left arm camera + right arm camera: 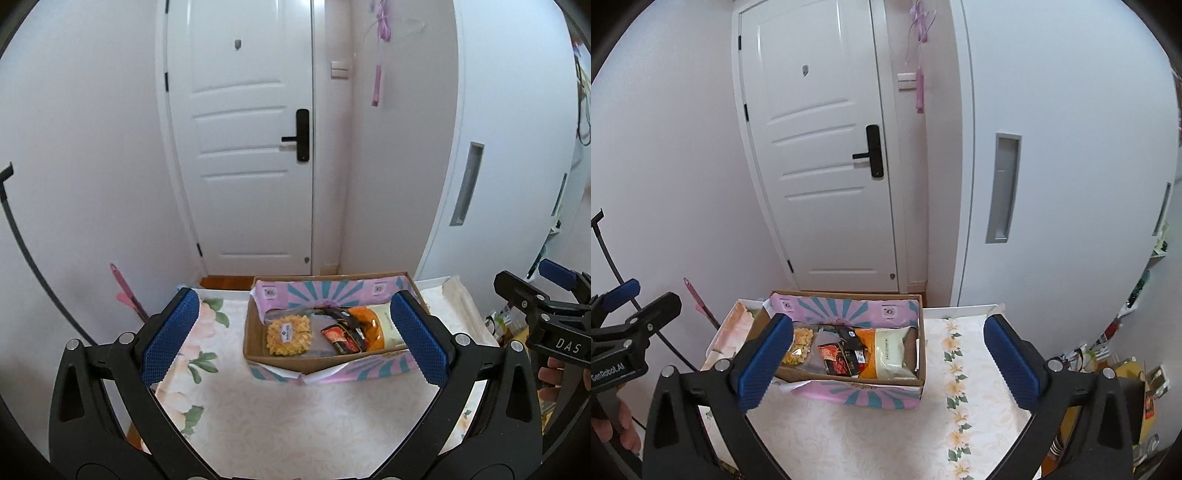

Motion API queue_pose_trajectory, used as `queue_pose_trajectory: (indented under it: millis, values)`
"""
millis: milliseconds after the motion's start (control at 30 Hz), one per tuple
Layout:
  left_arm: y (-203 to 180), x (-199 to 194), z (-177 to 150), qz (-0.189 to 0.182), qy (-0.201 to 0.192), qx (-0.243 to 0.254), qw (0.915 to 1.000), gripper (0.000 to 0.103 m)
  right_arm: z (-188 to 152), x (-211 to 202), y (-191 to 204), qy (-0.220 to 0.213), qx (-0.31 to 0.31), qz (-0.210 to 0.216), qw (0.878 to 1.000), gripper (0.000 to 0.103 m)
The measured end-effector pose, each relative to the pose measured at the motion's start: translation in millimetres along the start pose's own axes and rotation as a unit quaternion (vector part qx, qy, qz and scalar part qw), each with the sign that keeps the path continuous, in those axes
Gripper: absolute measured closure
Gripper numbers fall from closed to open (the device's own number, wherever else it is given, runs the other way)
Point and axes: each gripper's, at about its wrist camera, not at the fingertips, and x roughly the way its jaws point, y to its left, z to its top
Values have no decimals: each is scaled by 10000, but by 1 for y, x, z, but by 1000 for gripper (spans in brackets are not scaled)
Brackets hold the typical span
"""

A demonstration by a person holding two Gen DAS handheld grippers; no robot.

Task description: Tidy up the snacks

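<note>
An open cardboard box (325, 363) with pink and teal paper flaps stands on a small floral-covered table (295, 417). Inside lie a yellow crinkled snack pack (289, 335), a red and black packet (341, 338), and an orange and white bag (376, 326). The box (857, 391) and the same snacks, with the white bag (892, 354), show in the right wrist view. My left gripper (295, 338) is open and empty, held above the table in front of the box. My right gripper (888, 363) is open and empty, to the right of the left one.
A white door (243, 147) with a black handle stands behind the table. A white sliding cabinet door (1052, 184) is at the right. A pink-handled tool (125, 290) leans at the left wall. Cluttered items (1108, 369) lie to the right of the table.
</note>
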Motion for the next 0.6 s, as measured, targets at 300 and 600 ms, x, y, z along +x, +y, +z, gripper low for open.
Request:
queue_pose_trajectory:
  millis: [300,600]
  values:
    - [7,-7,-7,-12,-106,33,9999,0,-7,-20,15,-362,-136,-366,9986,0]
    - [9,-8,-8,-61,-105,-12,9999,0,-7,-21,19,-413,-130,-416,9982,0]
